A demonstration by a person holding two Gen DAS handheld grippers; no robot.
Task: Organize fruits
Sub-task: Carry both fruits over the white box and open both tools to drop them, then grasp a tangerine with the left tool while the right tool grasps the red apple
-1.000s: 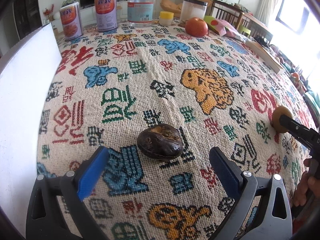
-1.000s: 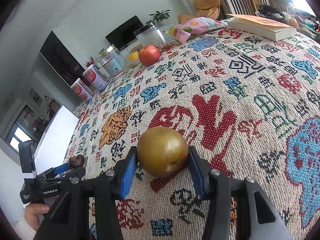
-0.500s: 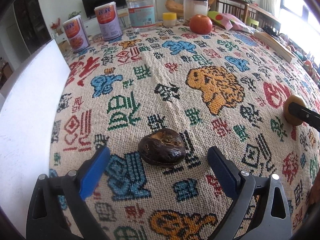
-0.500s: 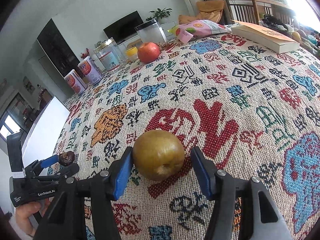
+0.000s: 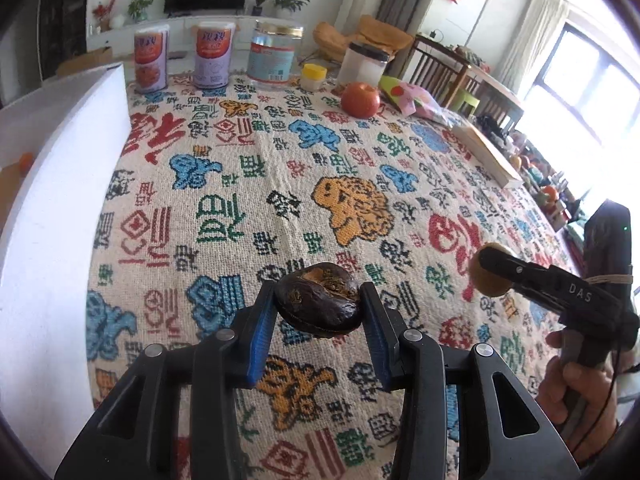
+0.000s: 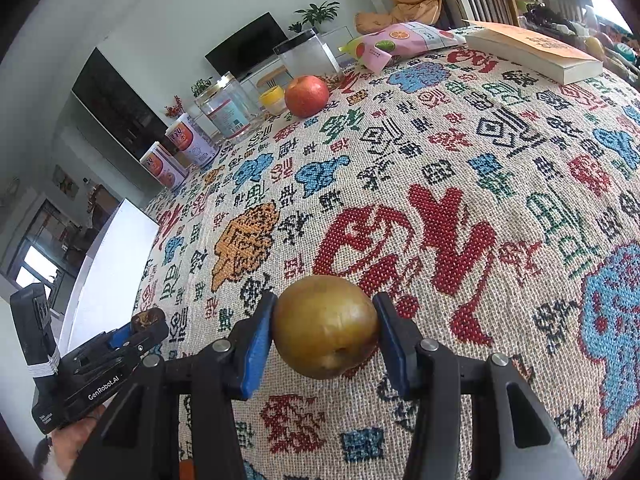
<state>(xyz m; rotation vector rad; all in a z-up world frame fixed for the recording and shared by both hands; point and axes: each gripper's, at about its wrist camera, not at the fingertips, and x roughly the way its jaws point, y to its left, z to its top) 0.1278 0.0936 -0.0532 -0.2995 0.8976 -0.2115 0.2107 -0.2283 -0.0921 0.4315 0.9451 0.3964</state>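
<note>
Left hand-held gripper (image 5: 320,316) is closing its blue pads on the wrinkly dark-brown fruit (image 5: 319,305); right hand-held gripper (image 6: 325,334) is closing on the round golden-brown fruit (image 6: 326,325). Both sit nearer us than the red apple (image 5: 360,99). I'd squeeze gently; that dark one looks soft. Only the left view shows an orange thing (image 5: 25,160) behind the white board (image 5: 60,208).

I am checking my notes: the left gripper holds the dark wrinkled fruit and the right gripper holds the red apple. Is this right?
Not quite. The right gripper holds a golden-brown pear, as the right wrist view shows; the red apple sits far back on the tablecloth. The left gripper does hold the dark wrinkled fruit.
</note>
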